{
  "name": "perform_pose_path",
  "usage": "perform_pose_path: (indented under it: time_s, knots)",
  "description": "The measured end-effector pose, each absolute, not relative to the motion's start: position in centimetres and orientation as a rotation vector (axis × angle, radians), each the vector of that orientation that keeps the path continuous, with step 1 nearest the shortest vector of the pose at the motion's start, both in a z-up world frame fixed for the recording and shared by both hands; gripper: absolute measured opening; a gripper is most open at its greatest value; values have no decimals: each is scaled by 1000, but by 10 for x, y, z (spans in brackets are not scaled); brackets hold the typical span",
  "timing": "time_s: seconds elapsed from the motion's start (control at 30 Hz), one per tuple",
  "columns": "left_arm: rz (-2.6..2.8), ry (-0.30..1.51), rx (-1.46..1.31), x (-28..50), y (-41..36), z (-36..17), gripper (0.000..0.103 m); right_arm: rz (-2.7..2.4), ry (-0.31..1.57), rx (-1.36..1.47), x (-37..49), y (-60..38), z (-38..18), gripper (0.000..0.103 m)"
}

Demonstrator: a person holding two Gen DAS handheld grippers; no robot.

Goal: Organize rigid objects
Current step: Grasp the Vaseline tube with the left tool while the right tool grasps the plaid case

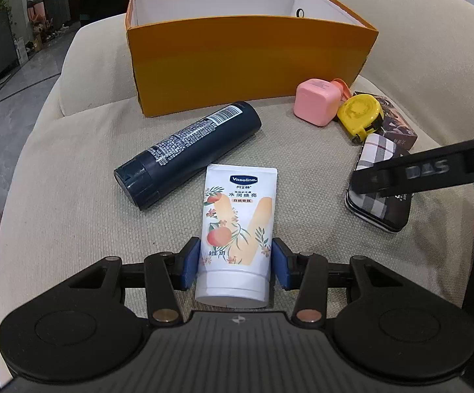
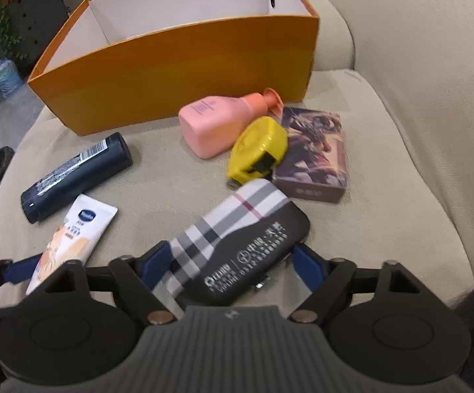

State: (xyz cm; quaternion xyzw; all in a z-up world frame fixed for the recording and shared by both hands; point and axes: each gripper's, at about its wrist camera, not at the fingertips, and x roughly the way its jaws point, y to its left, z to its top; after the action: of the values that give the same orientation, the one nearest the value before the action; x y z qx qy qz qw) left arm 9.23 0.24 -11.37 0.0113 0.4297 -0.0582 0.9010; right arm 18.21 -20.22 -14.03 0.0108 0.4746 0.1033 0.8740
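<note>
Your left gripper (image 1: 236, 263): black linkage arms, blue pads (image 1: 191, 263), round metal pivot pins, ribbed grey housing with a small cross mark. Right gripper (image 2: 233, 263) is the same build (white lettering on its arm, seen from the left wrist view).

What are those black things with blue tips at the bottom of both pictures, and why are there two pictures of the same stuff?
They are tongs that a person holds, one in each hand. A small camera rides on each, so each picture looks out along one pair. The left tongs pinch the white Vaseline tube between their blue pads. The right tongs stand around the checked case; whether they squeeze it is unclear. All this sits on a beige cushion: a dark blue bottle, a pink bottle, a yellow tape measure and a small brown box. Behind them an orange box stands open.
</note>
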Motion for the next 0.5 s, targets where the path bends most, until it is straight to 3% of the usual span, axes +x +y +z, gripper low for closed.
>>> perform_pose_path:
  time_s: [0.07, 0.17, 0.27, 0.5]
  knots:
    - [-123, 888, 18, 92, 4, -114, 53, 196, 984, -2, 184, -193, -144, 92]
    - [-126, 885, 13, 91, 5, -114, 53, 184, 980, -51, 187, -182, -150, 93]
    - [-128, 885, 14, 90, 5, -114, 53, 213, 949, -159, 185, -174, -153, 78]
    - [-128, 883, 7, 90, 5, -115, 53, 544, 900, -423, 169, -180, -147, 73]
